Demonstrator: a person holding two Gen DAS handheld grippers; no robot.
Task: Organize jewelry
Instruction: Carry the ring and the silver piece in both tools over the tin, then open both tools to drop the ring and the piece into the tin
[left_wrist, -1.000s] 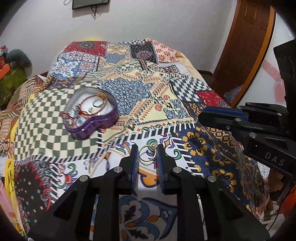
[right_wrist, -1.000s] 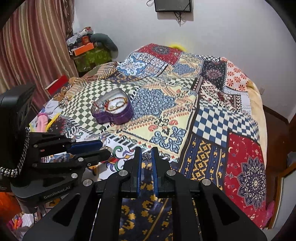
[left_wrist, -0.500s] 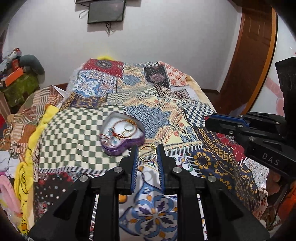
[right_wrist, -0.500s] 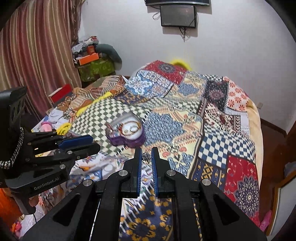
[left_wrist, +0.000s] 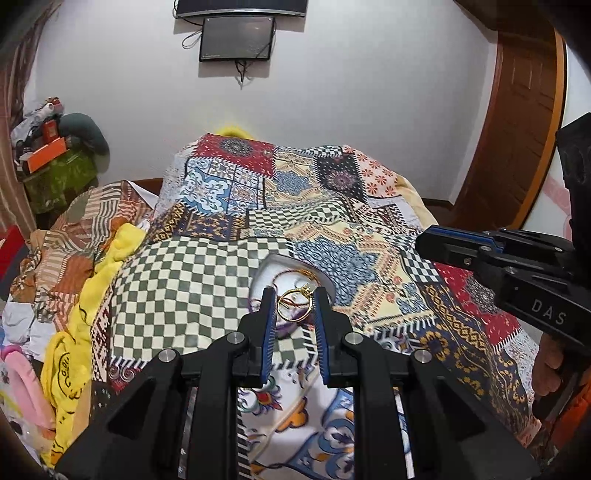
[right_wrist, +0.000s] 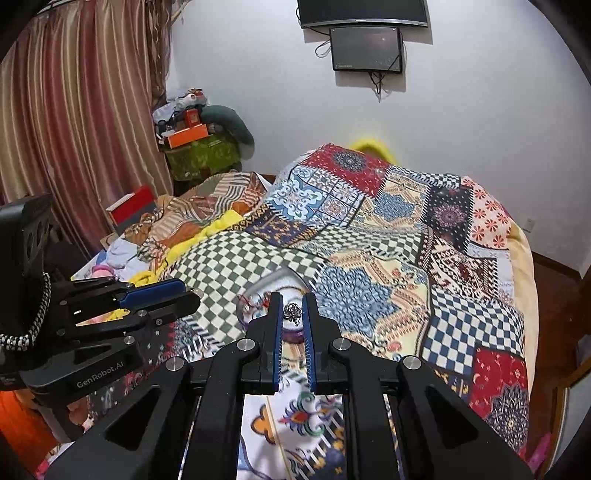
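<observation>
My left gripper is shut on a gold ring and holds it above the bed. Behind it lies the purple heart-shaped jewelry box, open, with bracelets inside, mostly hidden by the fingers. My right gripper is shut on a small silver ring, held just above the same box. The right gripper shows in the left wrist view at the right; the left gripper shows in the right wrist view at the left.
A patchwork quilt covers the bed. Yellow cloth and crumpled clothes lie at the left. A green box with clutter and striped curtains stand at the left; a wooden door at the right. Screens hang on the wall.
Both grippers have risen and tilted up, each still holding its ring. The jewelry box now sits directly behind the fingertips in both views.
</observation>
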